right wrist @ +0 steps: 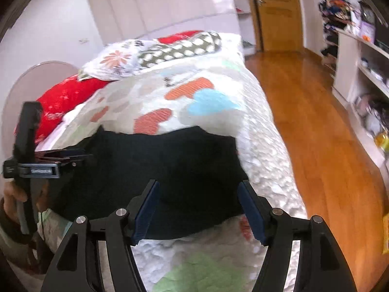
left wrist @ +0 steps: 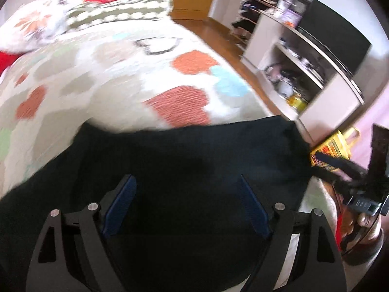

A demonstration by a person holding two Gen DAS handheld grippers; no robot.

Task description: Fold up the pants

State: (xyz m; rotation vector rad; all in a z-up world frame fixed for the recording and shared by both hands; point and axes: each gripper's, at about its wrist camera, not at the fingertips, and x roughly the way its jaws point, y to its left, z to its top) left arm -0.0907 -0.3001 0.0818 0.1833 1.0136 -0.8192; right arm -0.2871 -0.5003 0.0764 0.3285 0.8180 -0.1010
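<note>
1. Lying as a flat, dark, nearly black slab of cloth, the pants (left wrist: 184,160) show almost no seam or pocket detail; both views are blurred. They look doubled over into a broad rectangle with a fairly straight far edge.
2. Beneath them is a bed covered by a white quilted bedspread (left wrist: 116,77) printed with orange, pale blue, beige and green hearts. In the right wrist view the pants (right wrist: 160,168) sit across the near part of the bed, with bare quilt showing nearer the camera and beyond the far edge.
3. Farther up the bed lie a flowered pillow (right wrist: 114,63), a dotted olive pillow (right wrist: 180,48) and a red pillow (right wrist: 65,99).
4. Beside the bed runs a wooden floor (right wrist: 316,126); a white shelving unit (left wrist: 304,73) stands along the wall, and a wooden door (right wrist: 277,12) closes the far end of the room.
5. The left gripper (left wrist: 187,204) has its jaws spread wide, hovering over the middle of the pants, with dark cloth filling the gap between the blue pads; whether they touch the fabric cannot be told.
6. The right gripper (right wrist: 198,209) likewise stands with jaws apart, gripping nothing, over the near edge of the pants.
</note>
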